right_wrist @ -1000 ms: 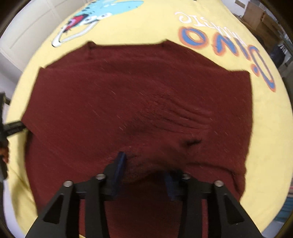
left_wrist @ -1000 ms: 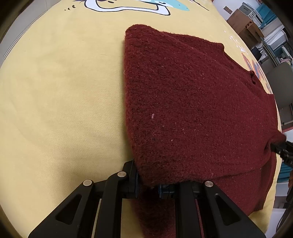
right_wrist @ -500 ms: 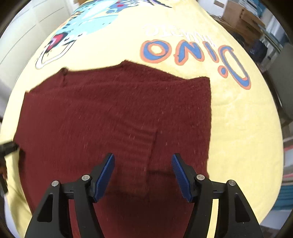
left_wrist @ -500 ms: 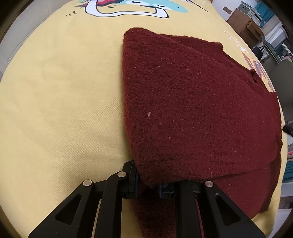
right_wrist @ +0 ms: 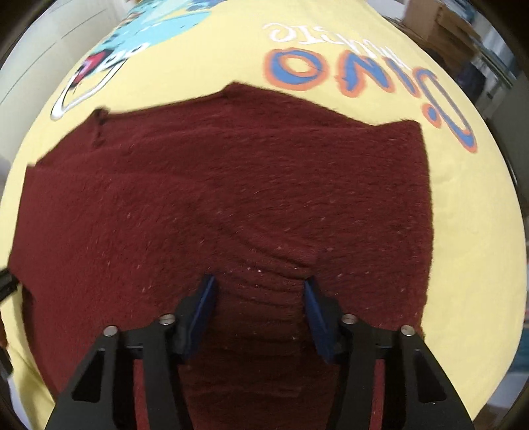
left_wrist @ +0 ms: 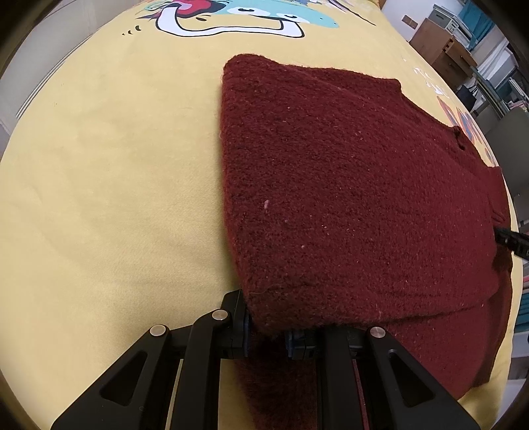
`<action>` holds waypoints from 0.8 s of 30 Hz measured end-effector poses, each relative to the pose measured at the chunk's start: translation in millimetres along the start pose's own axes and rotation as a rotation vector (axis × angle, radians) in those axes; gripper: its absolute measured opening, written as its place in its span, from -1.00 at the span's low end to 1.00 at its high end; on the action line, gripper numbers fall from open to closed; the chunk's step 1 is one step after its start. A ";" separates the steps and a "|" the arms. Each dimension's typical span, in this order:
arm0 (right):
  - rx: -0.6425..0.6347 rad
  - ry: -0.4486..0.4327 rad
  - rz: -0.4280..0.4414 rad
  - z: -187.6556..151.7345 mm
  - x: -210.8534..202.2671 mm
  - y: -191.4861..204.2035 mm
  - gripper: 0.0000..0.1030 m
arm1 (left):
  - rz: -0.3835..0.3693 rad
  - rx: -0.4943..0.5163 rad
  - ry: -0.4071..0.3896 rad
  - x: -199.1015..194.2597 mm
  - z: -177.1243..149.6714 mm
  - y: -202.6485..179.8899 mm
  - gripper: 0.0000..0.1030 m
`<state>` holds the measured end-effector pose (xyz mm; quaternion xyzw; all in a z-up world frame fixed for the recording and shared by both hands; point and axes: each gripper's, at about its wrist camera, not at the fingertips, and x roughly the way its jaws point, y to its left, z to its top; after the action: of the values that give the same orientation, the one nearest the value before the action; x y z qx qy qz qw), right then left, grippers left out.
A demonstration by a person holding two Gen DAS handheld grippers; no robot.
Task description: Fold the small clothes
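A dark red knit sweater [left_wrist: 347, 198] lies folded on a yellow printed cloth [left_wrist: 109, 185]. My left gripper [left_wrist: 267, 334] is shut on the near corner of its upper layer, which drapes over the fingertips. In the right wrist view the sweater [right_wrist: 231, 198] fills the middle. My right gripper [right_wrist: 259, 297] is open and low over the ribbed cuff [right_wrist: 261, 291] of a sleeve lying between its blue pads [right_wrist: 205, 304]. The right gripper's tip shows at the right edge of the left wrist view [left_wrist: 512, 241].
The yellow cloth carries a cartoon dinosaur print [left_wrist: 238, 20] at the far side and orange-blue lettering [right_wrist: 357, 76] beyond the sweater. Cardboard boxes and shelves [left_wrist: 463, 43] stand past the table's far right edge.
My right gripper let go of the sweater, opened and pulled back, then came down again over the sleeve cuff. My left gripper kept its hold and barely moved.
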<state>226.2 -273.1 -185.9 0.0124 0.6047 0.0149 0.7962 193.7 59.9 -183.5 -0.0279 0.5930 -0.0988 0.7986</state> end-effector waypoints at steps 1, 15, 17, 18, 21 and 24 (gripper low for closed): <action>-0.016 0.004 0.011 -1.2 0.8 4.0 -0.25 | 0.004 0.002 0.000 -0.3 -0.8 -0.9 -0.74; 0.005 -0.300 -0.098 22.5 -75.1 -4.6 -0.77 | 0.116 0.123 -0.065 -11.1 -22.3 -35.6 -0.75; 0.026 -0.297 -0.106 21.4 -72.8 -20.1 -0.77 | 0.135 0.146 -0.062 -8.7 -24.7 -41.3 -0.71; 0.035 -0.287 -0.108 22.7 -69.0 -24.1 -0.77 | 0.140 0.149 -0.057 -6.4 -25.6 -41.6 -0.70; 0.027 -0.218 -0.143 29.9 -41.0 -26.7 -0.76 | 0.131 0.125 -0.046 -1.8 -23.4 -40.6 -0.68; 0.012 -0.133 -0.159 27.2 -3.8 -27.3 -0.72 | 0.125 0.098 -0.047 -1.1 -24.0 -39.9 -0.66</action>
<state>251.7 -300.6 -176.0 -0.0300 0.5496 -0.0529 0.8332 165.6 22.8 -183.1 0.0462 0.5691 -0.0770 0.8174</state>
